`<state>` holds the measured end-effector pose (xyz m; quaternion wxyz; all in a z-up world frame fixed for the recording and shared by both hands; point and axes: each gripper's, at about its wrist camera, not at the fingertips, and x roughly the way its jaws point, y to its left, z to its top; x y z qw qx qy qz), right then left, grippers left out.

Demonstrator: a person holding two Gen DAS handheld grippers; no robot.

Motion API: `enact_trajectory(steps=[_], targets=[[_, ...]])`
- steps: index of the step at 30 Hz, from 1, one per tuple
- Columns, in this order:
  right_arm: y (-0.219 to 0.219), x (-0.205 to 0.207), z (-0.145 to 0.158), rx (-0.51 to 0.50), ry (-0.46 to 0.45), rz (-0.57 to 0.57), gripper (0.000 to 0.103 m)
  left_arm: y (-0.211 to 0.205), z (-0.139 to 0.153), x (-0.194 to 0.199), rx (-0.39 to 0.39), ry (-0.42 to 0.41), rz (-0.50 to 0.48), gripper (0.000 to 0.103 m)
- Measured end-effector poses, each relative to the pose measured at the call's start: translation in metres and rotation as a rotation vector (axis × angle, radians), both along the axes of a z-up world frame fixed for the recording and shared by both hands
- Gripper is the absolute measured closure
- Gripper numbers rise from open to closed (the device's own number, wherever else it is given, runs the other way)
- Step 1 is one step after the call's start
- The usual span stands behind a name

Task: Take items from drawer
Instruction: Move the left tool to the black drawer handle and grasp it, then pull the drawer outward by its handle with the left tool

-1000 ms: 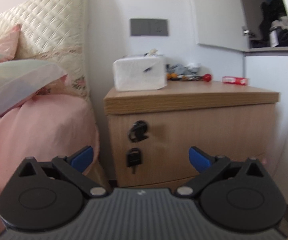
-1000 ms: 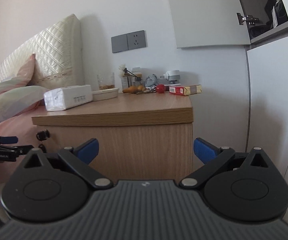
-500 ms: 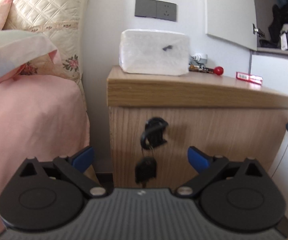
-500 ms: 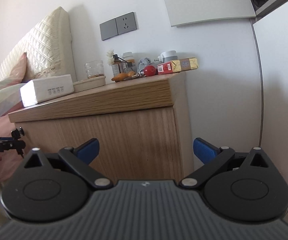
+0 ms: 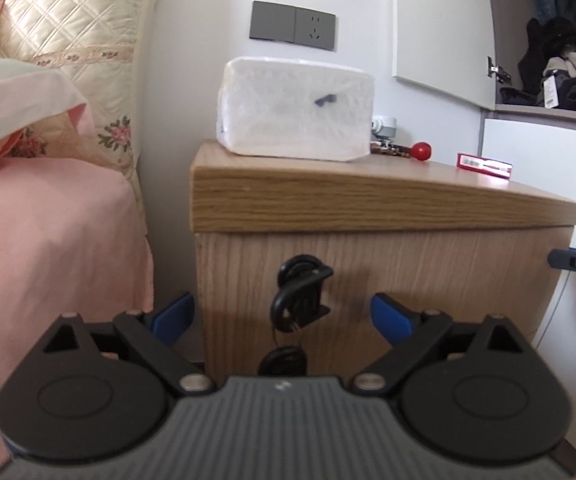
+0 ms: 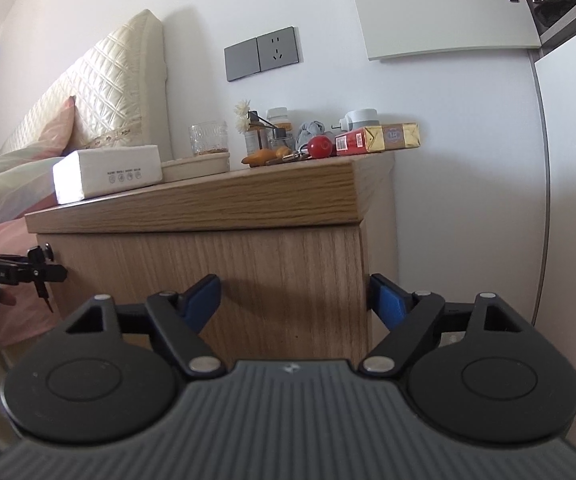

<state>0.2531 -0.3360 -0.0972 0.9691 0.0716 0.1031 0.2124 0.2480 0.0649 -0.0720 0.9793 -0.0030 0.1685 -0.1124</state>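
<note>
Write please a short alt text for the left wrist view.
The open left gripper faces a black handle on the closed wooden drawer front of a nightstand. A white tissue pack sits on top; a pink bed is alongside.

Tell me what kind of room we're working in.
Almost certainly a bedroom: a bed with pink sheet and quilted headboard, a wooden nightstand beside it, and an open wardrobe.

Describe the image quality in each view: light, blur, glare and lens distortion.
Left wrist view: soft daylight, the tissue pack glares white and looks slightly blurred, the black drawer handle is soft, and the nightstand top edge bows from fisheye. Right wrist view: sharper, the headboard casts a shadow on the wall, the cabinet edge at right curves strongly, and the corners vignette dark.
</note>
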Motion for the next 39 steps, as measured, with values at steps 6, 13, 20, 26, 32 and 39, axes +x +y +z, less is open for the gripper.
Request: enact_trajectory(steps=[6,13,20,26,32,39], targets=[[0.001,0.001,0.001,-0.012,0.003,0.004,0.019,-0.003,0.001,-0.001,-0.009,-0.003,-0.001,0.006],[-0.007,0.003,0.004,0.011,0.031,0.058,0.017,-0.006,0.000,-0.002,0.016,-0.007,0.004,0.008],[-0.011,-0.004,0.008,-0.003,0.055,0.102,0.017,-0.005,0.001,-0.013,0.023,-0.004,-0.001,0.008],[-0.011,-0.016,0.011,-0.041,0.060,0.129,0.017,-0.006,0.001,-0.026,0.031,-0.009,-0.002,0.009],[-0.011,-0.029,0.015,-0.069,0.071,0.152,0.017,-0.009,0.001,-0.041,0.050,-0.009,0.000,0.007],[-0.012,-0.048,0.017,-0.113,0.073,0.179,0.017,-0.009,0.002,-0.059,0.056,-0.010,-0.003,0.008]])
